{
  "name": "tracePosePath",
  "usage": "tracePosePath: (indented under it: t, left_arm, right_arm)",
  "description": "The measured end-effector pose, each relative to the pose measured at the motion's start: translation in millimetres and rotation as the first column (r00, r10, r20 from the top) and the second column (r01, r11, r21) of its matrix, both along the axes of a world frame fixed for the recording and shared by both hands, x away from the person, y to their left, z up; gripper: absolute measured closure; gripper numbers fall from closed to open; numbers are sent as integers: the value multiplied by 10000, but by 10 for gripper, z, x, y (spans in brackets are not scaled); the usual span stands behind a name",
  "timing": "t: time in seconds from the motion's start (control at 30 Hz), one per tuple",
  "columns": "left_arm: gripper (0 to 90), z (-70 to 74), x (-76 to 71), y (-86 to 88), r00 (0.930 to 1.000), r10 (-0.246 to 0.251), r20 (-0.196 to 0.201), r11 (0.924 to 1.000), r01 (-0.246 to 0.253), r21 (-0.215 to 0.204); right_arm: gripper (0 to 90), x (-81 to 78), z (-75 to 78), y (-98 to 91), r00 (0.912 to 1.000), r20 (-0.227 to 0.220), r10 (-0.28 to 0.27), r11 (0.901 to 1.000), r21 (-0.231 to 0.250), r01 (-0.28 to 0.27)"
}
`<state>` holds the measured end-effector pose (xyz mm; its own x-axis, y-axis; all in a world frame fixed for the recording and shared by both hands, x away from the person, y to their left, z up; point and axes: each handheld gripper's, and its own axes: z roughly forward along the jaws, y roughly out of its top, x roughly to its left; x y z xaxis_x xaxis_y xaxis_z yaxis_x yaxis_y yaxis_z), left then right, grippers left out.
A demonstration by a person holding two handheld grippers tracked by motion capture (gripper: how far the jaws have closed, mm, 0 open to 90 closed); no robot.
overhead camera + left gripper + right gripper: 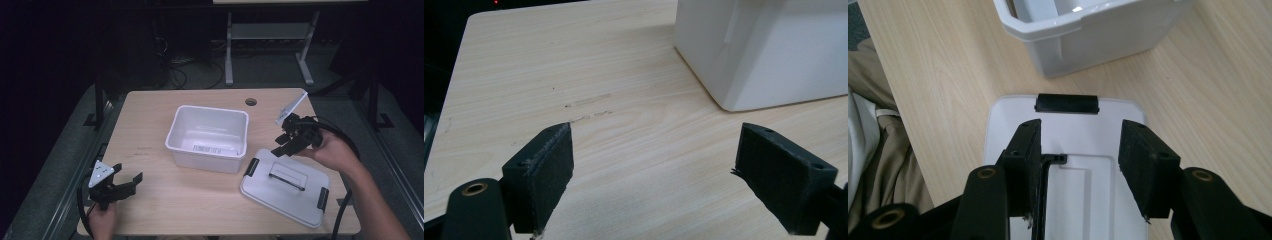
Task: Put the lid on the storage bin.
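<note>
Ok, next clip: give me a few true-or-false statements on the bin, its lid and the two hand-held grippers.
1. The white plastic bin is closed by its lid. False: the grey plastic lid with black latches lies flat on the light wooden table beside the bin.
2. The right hand-held gripper is above the lid, jaws open. True.
3. The left hand-held gripper grips the bin's rim. False: its jaws are open over bare table, apart from the bin.
4. The bin stands upright, open side up. True.

Beyond the left gripper (654, 165), the bin (769, 50) runs off-frame; the right gripper (1080, 165) covers the lid's handle (1055, 159).
</note>
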<state>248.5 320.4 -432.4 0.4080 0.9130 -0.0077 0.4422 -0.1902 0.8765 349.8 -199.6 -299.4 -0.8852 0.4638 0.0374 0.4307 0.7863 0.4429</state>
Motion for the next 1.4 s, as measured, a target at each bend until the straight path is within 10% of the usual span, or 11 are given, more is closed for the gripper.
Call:
tracePosePath:
  t: [1.4]
  left_arm:
    - [149,2,-9,-7,10000,20,51,10000,-21,51]
  right_arm:
    - [522,-359,-751,-401,9955,-849,-412,9989,180,429]
